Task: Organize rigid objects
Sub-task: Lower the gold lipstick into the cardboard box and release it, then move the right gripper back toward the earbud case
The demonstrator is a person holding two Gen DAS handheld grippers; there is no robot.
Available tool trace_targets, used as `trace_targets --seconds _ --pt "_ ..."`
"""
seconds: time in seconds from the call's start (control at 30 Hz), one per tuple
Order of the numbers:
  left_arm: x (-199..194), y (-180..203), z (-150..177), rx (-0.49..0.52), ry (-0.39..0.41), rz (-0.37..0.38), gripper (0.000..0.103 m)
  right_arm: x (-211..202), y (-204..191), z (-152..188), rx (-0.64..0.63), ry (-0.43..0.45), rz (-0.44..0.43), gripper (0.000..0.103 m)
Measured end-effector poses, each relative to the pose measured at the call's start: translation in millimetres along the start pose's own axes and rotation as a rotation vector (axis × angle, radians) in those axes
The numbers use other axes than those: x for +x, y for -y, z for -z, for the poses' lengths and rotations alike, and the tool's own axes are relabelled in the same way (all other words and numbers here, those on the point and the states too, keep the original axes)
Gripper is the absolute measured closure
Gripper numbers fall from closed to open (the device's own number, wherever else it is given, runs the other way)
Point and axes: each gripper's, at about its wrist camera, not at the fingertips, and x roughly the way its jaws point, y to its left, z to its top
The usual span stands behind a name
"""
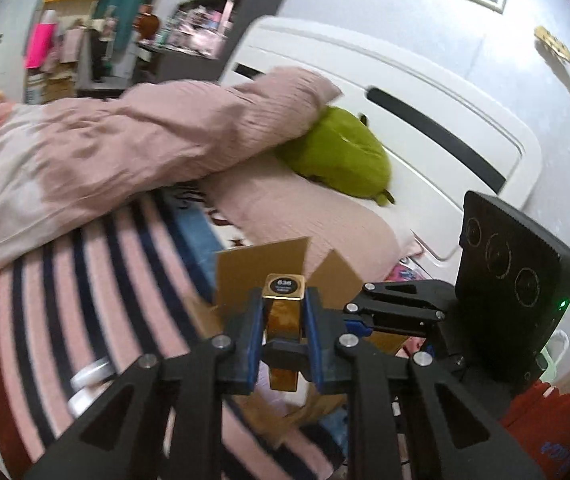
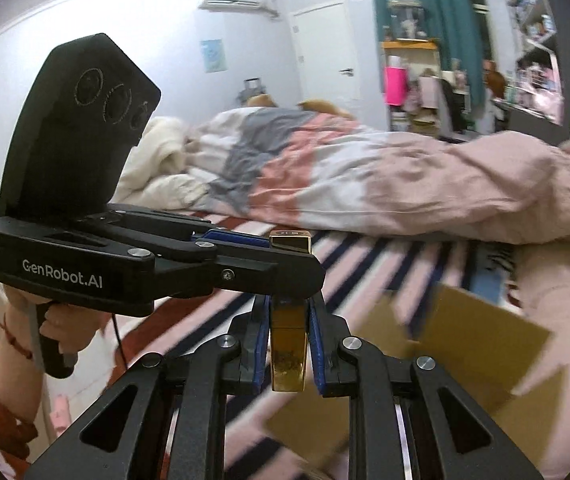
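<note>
Two grippers meet on one thing: a glossy gold, square-sided lipstick tube (image 1: 283, 312). From the left wrist view, the left gripper (image 1: 284, 330) has its blue-padded jaws pressed against the tube's two flat sides, pinching it so that its far end faces away, where a round black label reads "636". From the right wrist view, the right gripper (image 2: 288, 344) pinches the same tube (image 2: 288, 340) lower down between its own blue pads, while the left gripper (image 2: 273, 256) crosses from the left and clamps the tube's upper end; so both sets of jaws are closed on it at right angles to each other.

That tube is held in the air above the pink bedsheet with dark blue and red stripes (image 1: 45, 312), just on the near side of the open brown cardboard box (image 1: 261, 268), whose flaps stand up behind it. Beyond the box lie a pale pink pillow (image 1: 305, 208) and a green plush toy (image 1: 337, 156). Left of the box, two small white round lids (image 1: 89, 380) rest on the sheet.
</note>
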Motion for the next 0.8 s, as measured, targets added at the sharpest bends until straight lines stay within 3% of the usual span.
trace_targets --seconds 0.13,0.27,0.5,0.6,0.67,0.8 --pt "47.6 9.3 -1.8 0.009 -0.092 0.042 0.086 -12.3 35.9 9.2 0.05 -0.081 0.079 0.09" --pt "85.5 10.0 9.0 0.005 -0.178 0.031 0.086 -1.6 60.3 26.3 0.099 -0.188 0.11 0.089" --pt "104.8 6.5 19.7 0.002 -0.244 -0.012 0.086 21.1 73.8 40.1 0.115 -0.337 0.145 0.088" --pt "96.3 3.6 22.4 0.004 -0.231 -0.087 0.079 25.8 71.2 44.5 0.104 -0.376 0.164 0.087" --pt "81.9 2.1 23.4 0.007 -0.202 -0.113 0.067 25.5 69.4 46.3 0.097 -0.386 0.186 0.084" --pt "38.3 -12.6 21.8 -0.031 -0.119 -0.145 0.066 19.4 62.8 43.5 0.087 -0.367 0.217 0.08"
